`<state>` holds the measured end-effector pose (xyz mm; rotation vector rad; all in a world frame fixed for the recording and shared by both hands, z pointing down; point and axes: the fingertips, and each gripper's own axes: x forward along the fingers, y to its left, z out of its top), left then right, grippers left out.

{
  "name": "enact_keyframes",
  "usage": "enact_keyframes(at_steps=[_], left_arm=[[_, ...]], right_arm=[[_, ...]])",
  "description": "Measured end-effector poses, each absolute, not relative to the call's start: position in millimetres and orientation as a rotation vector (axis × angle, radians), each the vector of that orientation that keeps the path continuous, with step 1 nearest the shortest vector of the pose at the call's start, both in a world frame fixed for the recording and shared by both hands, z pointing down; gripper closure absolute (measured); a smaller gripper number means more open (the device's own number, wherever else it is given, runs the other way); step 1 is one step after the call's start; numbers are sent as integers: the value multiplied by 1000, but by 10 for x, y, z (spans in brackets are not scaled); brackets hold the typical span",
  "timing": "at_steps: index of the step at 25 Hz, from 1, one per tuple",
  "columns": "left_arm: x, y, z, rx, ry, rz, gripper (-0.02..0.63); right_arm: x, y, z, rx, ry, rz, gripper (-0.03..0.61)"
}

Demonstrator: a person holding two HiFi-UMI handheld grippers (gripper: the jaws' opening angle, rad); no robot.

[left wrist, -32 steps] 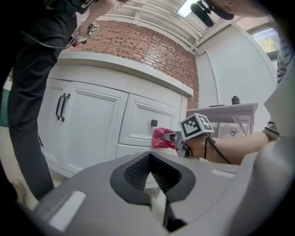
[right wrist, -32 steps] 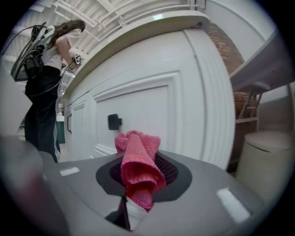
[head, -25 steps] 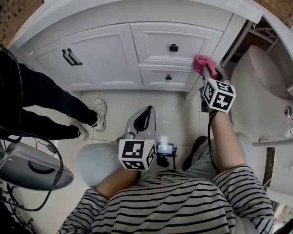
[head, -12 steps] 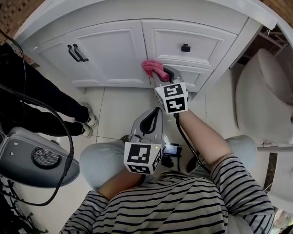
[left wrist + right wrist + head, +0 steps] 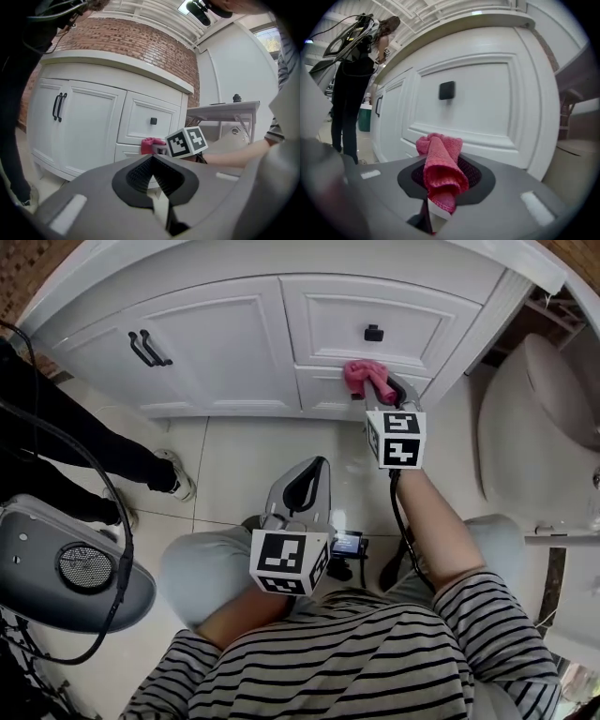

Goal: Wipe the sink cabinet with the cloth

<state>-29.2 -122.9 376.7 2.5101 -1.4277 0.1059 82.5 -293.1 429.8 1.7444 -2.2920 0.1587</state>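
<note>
Cloth (image 5: 364,377) shifted right; right tool (image 5: 433,206) clamps; contact unclear.

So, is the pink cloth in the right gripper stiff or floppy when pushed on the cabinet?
Probably floppy: the pink cloth folds and bunches above the right gripper, which is shut on it. It is likely light, as the bunch stands up alone. Its coarse weave should grip, not slip.

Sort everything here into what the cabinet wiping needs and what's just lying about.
In the job: pink woven cloth; white panelled sink cabinet; right gripper, shut on the cloth.
Lying about: left gripper, shut and empty; grey round machine with black cable; white toilet.
</note>
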Motion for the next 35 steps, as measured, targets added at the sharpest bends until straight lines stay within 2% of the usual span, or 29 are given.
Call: enact_keyframes(at_steps=[7,11,15,21,24,28,35], left_arm=[[-203,-1216,3813,2511,-1417,136,620],[-225,-1204,3807,2497,-1420,127,620],[-213,-1181,3774,2514,-1407,116,620],[-293,-1213,3821,2488,-1415,110,620],[-325,-1221,3821,2485,-1424,106,620],[-357,-1221,3820,2489,-1432,108,620],[-297,-1247,3839,2484,-1412,104,620]], right_arm=[[2029,-2761,4368,2051,-2072,271,482],[2343,-2628,4446,2207,-1944,386,485],[1898,-2515,4449,2193,-2069,445,486],[147,-2687,4572,1655,-2436,225,486],[-333,-2858,4799,1488,-2443,156,486],[-94,-3070,5034,1531,-2321,172,485],[891,-2901,4996,1794,-2203,332,485]])
